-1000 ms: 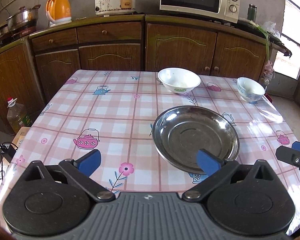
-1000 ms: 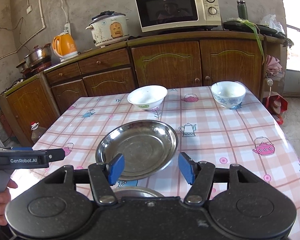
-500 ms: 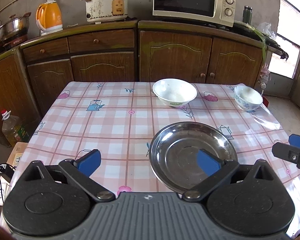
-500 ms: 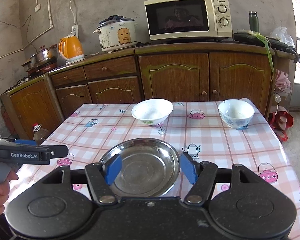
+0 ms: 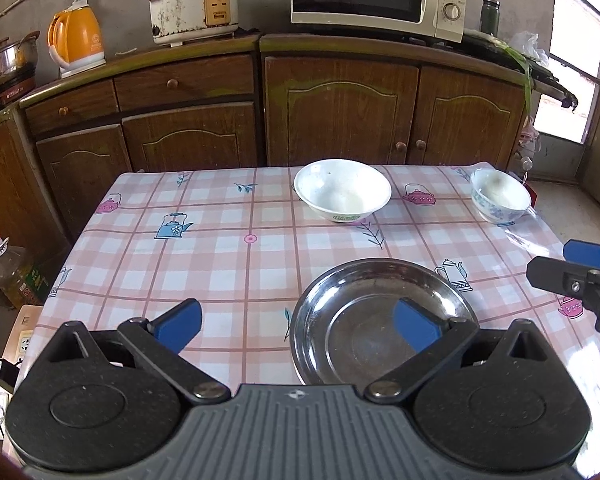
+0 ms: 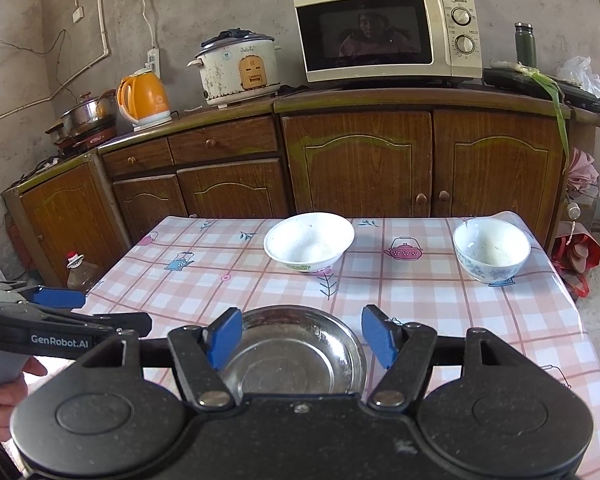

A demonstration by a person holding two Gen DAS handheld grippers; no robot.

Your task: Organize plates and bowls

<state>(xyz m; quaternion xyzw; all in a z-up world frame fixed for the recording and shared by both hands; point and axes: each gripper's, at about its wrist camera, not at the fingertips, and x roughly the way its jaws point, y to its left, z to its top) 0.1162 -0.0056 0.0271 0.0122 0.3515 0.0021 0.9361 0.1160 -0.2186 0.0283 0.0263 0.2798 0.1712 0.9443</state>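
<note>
The right gripper (image 6: 302,336) has just been opening its blue-padded jaws; nothing is between them. The left gripper (image 5: 298,326) is wide open, empty. The round steel plate (image 5: 380,320) lies on the pink checked tablecloth (image 5: 220,264), near the front edge.

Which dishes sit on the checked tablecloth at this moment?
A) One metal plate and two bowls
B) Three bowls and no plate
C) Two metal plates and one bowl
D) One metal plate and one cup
A: the metal plate lies at the near side of the table, with a white bowl and a blue-patterned bowl standing apart from each other at the far edge.
</note>
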